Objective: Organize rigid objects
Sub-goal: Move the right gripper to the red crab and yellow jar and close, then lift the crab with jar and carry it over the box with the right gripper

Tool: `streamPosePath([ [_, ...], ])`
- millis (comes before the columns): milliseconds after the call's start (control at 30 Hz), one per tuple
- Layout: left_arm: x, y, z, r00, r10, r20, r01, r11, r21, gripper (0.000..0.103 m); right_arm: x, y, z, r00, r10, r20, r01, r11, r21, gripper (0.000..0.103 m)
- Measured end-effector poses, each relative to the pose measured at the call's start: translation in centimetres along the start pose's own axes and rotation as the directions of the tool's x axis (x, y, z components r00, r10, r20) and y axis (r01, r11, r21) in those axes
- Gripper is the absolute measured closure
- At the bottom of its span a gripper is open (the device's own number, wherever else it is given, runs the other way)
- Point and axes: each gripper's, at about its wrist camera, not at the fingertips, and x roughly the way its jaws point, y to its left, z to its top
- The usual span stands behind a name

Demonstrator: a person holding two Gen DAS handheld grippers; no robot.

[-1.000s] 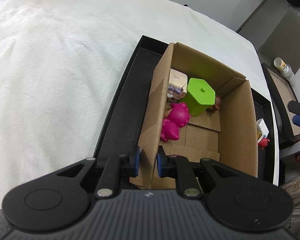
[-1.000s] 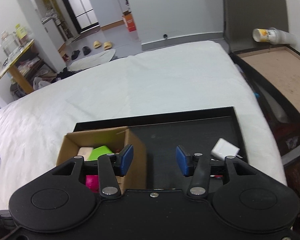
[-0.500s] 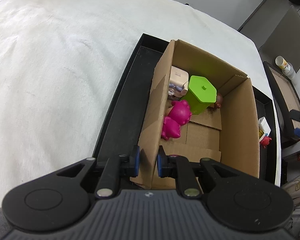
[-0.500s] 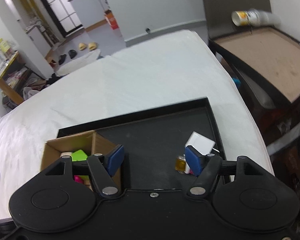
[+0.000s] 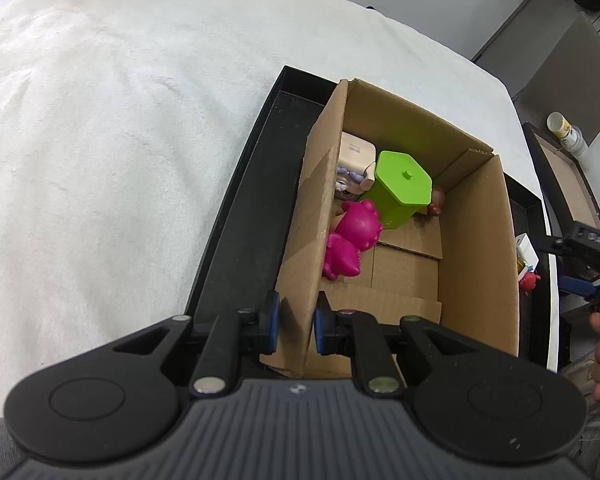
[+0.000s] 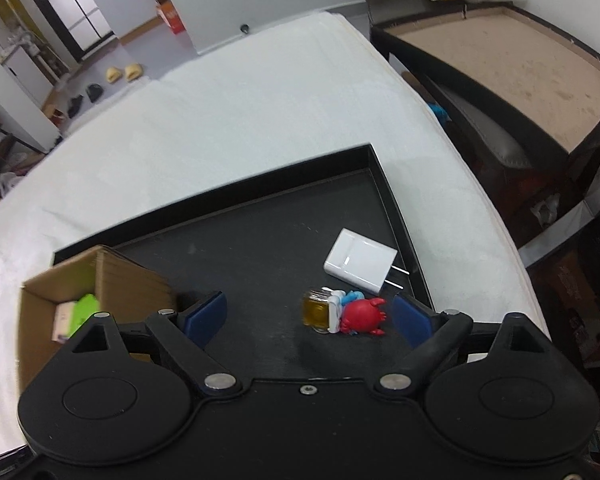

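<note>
Both tongs [image 5: 296, 322] [image 6: 308, 316] showing black bodies, blue pads [image 6: 204, 316], round silver screws, ribbed grey housing on left.

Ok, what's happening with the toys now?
Left tool clamped on cardboard box wall. Right tool opening above red crab toy. Nothing blocking.

Red crab toy [image 6: 363, 313], small jar [image 6: 317, 311], white charger [image 6: 359, 261] on black tray [image 6: 284, 240].
</note>
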Motion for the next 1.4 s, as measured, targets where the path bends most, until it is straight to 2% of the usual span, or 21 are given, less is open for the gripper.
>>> streamPosePath([
  [267,0.0,0.1,0.0,1.000,-0.007,-0.003,0.007,1.000,0.000,0.087,2.6,1.2,-0.5,0.995,-0.100,0.014,0.101,0.993,-0.058,0.013],
  [567,0.1,0.2,0.3,1.000,-0.017,-0.008,0.017,1.000,-0.004,0.087,4.3,1.3,-0.9,0.985,-0.170,0.020,0.171,0.983,-0.071,0.014],
  [633,0.1,0.3,0.2,1.000,-0.018,-0.008,0.017,1.000,-0.007,0.087,4.4,1.4,-1.0,0.985,-0.169,0.017,0.170,0.983,-0.075,0.020],
  [700,0.2,0.3,0.2,1.000,-0.019,-0.008,0.019,1.000,-0.010,0.087,4.7,1.4,-1.2,0.985,-0.172,-0.010,0.171,0.982,-0.078,0.040],
  [733,0.2,0.3,0.2,1.000,-0.019,-0.007,0.019,1.000,-0.009,0.087,4.9,1.5,-1.2,0.984,-0.176,-0.025,0.174,0.982,-0.077,0.043],
  [967,0.2,-0.2,0.1,1.000,-0.001,-0.007,0.001,1.000,0.002,0.087,3.6,2.5,-1.6,0.988,-0.153,-0.023,0.149,0.983,-0.107,0.044],
  [1233,0.3,-0.6,0.1,1.000,0.021,-0.009,-0.021,1.000,-0.006,0.087,0.9,2.8,-1.4,0.999,-0.054,0.005,0.054,0.993,-0.109,0.043],
  [1400,0.1,-0.9,0.1,0.999,0.043,-0.007,-0.043,0.999,0.002,0.087,0.1,2.3,-1.4,1.000,-0.022,0.012,0.023,0.993,-0.112,0.043],
])
